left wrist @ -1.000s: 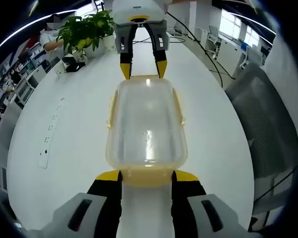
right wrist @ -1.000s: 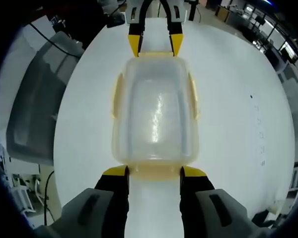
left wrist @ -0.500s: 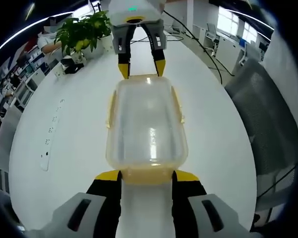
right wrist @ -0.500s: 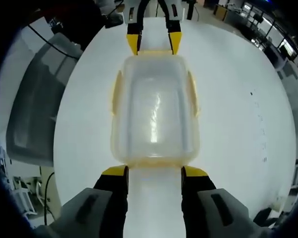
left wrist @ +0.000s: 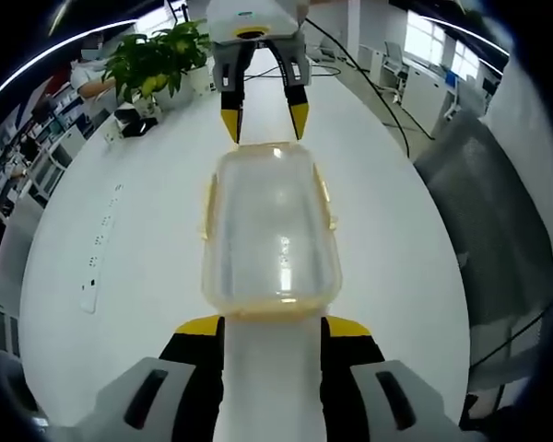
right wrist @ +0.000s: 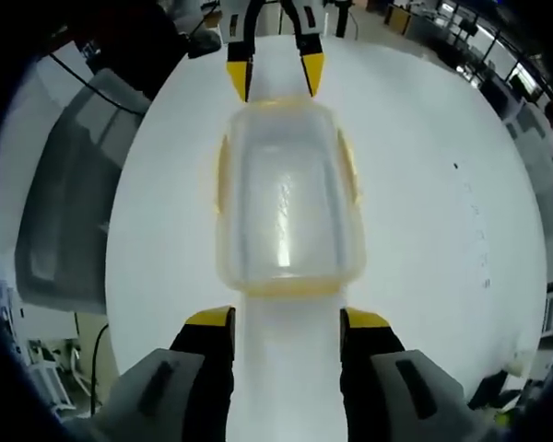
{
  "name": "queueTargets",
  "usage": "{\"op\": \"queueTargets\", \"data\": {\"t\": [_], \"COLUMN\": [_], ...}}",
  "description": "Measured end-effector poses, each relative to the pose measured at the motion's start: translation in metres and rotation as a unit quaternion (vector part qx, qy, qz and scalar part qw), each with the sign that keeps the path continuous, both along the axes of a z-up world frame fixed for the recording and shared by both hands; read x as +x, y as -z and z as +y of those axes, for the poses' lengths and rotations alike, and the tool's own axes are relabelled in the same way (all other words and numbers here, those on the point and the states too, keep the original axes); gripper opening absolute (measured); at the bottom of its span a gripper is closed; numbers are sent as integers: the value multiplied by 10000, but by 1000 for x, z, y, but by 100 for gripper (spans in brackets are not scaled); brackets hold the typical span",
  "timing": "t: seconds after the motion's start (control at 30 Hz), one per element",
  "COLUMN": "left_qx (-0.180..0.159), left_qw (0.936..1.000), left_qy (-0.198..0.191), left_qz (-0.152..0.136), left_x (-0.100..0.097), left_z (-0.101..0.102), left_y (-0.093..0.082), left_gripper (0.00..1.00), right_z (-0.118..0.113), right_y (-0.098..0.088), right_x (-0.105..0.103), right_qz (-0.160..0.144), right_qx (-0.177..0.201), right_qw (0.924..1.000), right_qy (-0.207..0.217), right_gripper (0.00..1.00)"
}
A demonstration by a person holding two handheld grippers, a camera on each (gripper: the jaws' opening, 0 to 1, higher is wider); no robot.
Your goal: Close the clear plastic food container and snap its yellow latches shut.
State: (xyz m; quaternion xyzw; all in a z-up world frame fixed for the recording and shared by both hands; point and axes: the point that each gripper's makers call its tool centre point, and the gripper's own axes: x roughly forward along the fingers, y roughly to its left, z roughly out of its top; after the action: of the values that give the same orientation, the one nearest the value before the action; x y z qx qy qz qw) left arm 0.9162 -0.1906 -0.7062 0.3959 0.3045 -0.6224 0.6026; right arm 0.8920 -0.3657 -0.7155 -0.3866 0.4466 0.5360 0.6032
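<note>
A: Where is the box?

B: The clear plastic food container lies flat in the middle of the white table, with its lid on. It sits right between the two tongs, one at each short end.

A: Are the tongs holding it?

B: No. In the left gripper view, the left gripper has its yellow tips spread wide, just short of the near end of the box, and nothing is between them. The right gripper sits at the far end, and its tips are apart too.

A: And from the other side?

B: In the right gripper view it looks the same. The right gripper's tips are wide and near the box's end, not touching it. The left gripper is at the far end.

A: What about the yellow latches?

B: I see yellow strips along the long sides and the ends. I cannot tell if they are snapped down.

A: Anything else?

B: A green plant stands at the far end of the table, and a grey chair is beside it.
</note>
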Motion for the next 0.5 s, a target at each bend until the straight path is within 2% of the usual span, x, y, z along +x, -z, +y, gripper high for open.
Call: {"op": "queueTargets", "data": {"t": [0.33, 0.5], "left_qx": [-179, -311], "left_qw": [9978, 9953], "left_qy": [-634, -903], "left_qz": [106, 153], "left_x": [-2, -4], "left_z": [-2, -6], "left_y": [-20, -23], "left_gripper": [34, 33], "right_z": [2, 5], "right_y": [-15, -19], "right_x": [0, 0], "right_qz": [-175, -217], "right_qx": [219, 388], "right_qw": [9990, 9971], "right_qy": [362, 612], "right_gripper": [39, 37]}}
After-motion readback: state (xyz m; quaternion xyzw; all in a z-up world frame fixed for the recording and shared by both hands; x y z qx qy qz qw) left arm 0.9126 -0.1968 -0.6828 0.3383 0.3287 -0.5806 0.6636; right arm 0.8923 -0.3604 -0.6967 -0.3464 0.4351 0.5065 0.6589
